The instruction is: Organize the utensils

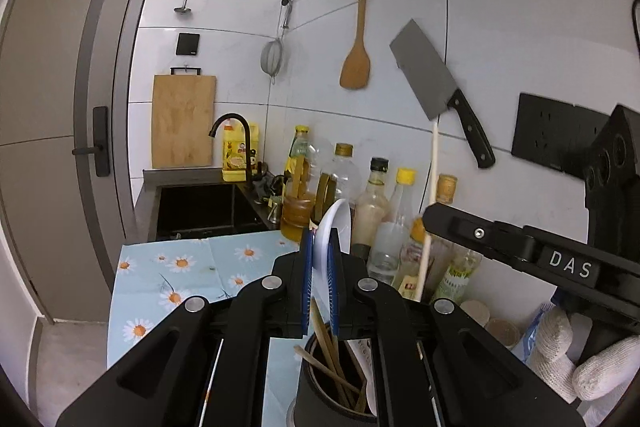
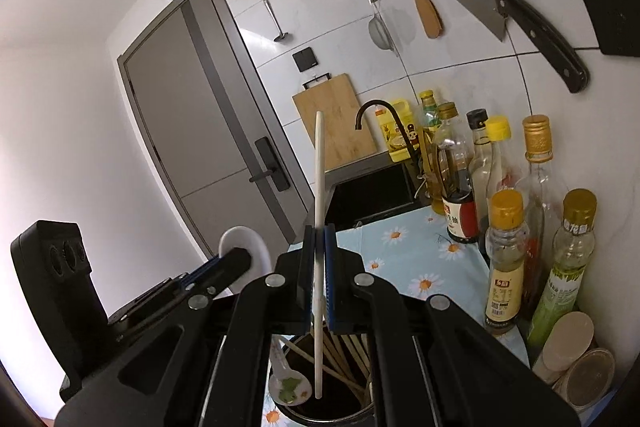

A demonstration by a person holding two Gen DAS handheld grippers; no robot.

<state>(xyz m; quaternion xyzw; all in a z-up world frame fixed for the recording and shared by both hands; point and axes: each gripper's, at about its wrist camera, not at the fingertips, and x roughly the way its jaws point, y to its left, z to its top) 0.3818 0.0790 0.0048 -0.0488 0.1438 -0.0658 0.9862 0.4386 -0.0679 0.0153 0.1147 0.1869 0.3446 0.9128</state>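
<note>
Left gripper (image 1: 320, 267) clamps white spoon (image 1: 334, 231), right gripper (image 2: 319, 267) clamps white chopstick (image 2: 319, 187); both over dark holder (image 2: 352, 417), probably insertion step. Next: lower straight in, then release.

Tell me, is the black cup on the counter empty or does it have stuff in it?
Not empty. The black cup holds several wooden chopsticks and a small white spoon, seen from above in both wrist views.

left gripper (image 1: 320, 269) clamps a white spoon (image 1: 334, 231) above the black utensil holder (image 1: 320, 387); wooden chopsticks (image 1: 332, 359) stand inside.
</note>
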